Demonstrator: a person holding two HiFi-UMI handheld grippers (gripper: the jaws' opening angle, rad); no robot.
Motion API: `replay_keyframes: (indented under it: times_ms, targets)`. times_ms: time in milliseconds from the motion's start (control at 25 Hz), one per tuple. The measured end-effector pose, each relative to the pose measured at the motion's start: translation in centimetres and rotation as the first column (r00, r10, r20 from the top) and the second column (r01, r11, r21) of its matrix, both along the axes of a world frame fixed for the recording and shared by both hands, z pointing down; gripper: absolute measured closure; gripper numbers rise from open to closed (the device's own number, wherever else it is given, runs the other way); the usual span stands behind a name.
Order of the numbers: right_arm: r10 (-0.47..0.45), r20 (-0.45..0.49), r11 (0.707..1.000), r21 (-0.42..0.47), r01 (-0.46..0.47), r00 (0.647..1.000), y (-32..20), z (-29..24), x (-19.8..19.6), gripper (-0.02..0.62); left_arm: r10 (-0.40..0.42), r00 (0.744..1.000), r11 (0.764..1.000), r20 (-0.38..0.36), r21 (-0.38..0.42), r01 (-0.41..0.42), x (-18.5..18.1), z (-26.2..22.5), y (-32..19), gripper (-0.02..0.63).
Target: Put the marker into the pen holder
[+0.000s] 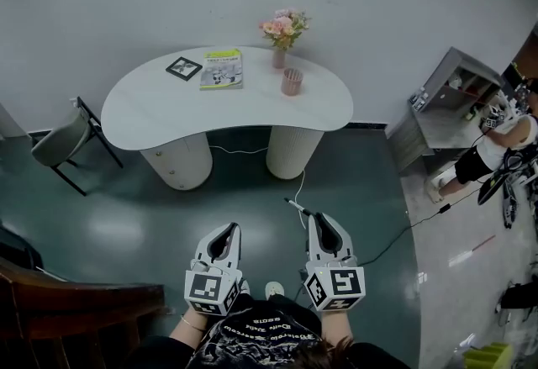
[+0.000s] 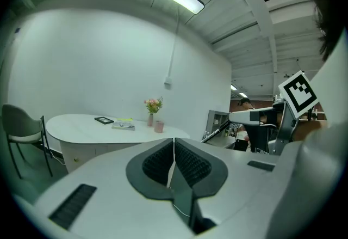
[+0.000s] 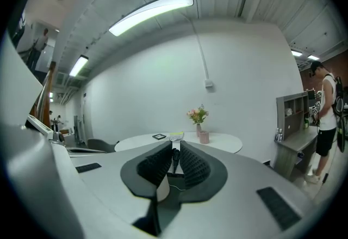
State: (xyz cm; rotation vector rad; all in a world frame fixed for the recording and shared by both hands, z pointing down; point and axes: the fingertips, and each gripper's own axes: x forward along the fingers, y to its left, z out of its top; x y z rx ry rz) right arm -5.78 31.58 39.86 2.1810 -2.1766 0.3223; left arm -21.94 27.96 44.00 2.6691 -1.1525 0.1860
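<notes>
Step in hand: carrying. Item: marker (image 1: 296,206), clamped in right claw (image 1: 318,220), tip protruding. Spare: left claw (image 1: 225,230), closed, empty. Target: holder (image 1: 292,81), tabletop (image 1: 151,115) right half, near far edge; well apart. Next, likely: approach, upend marker over holder.

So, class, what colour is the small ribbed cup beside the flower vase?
The small ribbed cup is pink, clearest in the head view.
</notes>
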Motion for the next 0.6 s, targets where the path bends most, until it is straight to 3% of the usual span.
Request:
replay_keyframes:
  times_ms: [360, 600]
  targets:
    - [0.043, -0.017, 0.999, 0.029, -0.043, 0.999, -1.6, 0.0, -3.2, 0.528, 0.027, 1.0, 1.0, -0.001, 0.012, -0.027, -3.6, 0.4, -2.4, 0.579]
    - [0.059, -0.033, 0.998, 0.028, -0.058, 0.998, -2.7, 0.5, -2.6, 0.528, 0.027, 1.0, 1.0, 0.005, 0.01, -0.027, -3.9, 1.1, -3.4, 0.58]
